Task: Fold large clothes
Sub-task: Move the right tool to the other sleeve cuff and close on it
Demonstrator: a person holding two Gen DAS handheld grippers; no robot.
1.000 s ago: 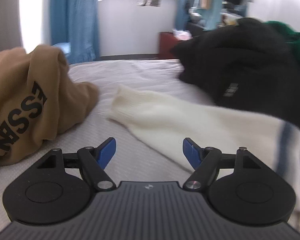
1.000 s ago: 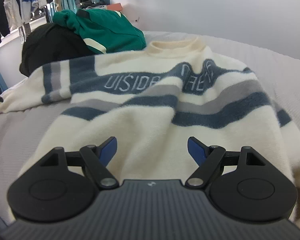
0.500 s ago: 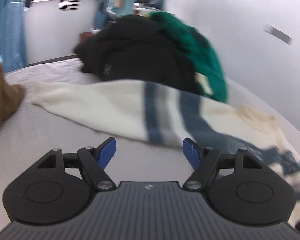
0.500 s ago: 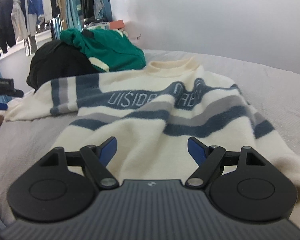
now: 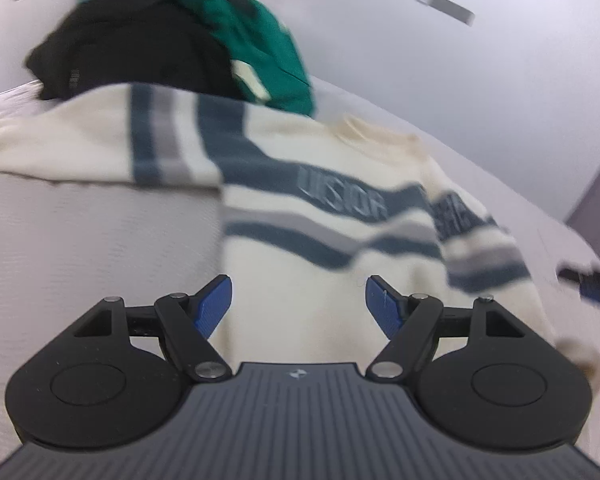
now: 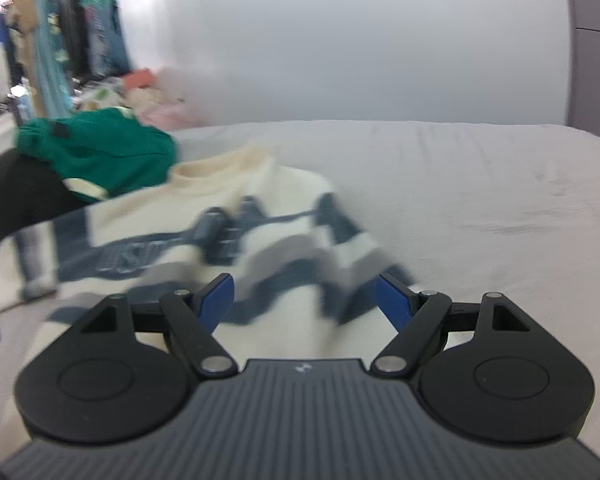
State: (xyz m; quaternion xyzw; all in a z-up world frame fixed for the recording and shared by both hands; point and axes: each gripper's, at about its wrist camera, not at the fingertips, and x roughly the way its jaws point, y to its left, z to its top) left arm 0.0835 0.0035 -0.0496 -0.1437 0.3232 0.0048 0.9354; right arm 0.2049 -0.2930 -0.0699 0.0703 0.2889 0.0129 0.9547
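Note:
A cream sweater with blue and grey stripes (image 5: 300, 208) lies spread face up on the bed, collar at the far side. It also shows in the right wrist view (image 6: 260, 220), with its right sleeve bunched against the body. My left gripper (image 5: 299, 300) is open and empty, hovering over the sweater's lower body. My right gripper (image 6: 304, 300) is open and empty above the sweater's right side. Its dark tip shows at the right edge of the left wrist view (image 5: 592, 280).
A black garment (image 5: 132, 48) and a green garment (image 5: 260, 52) are piled at the far left of the light grey bed (image 6: 480, 208). Hanging clothes (image 6: 52, 40) line the far left. A white wall (image 6: 340, 60) stands behind the bed.
Both grippers have swung to the right. The left view went from the brown hoodie and sleeve to the sweater's body. The right view now faces the sweater's right side and bare bed.

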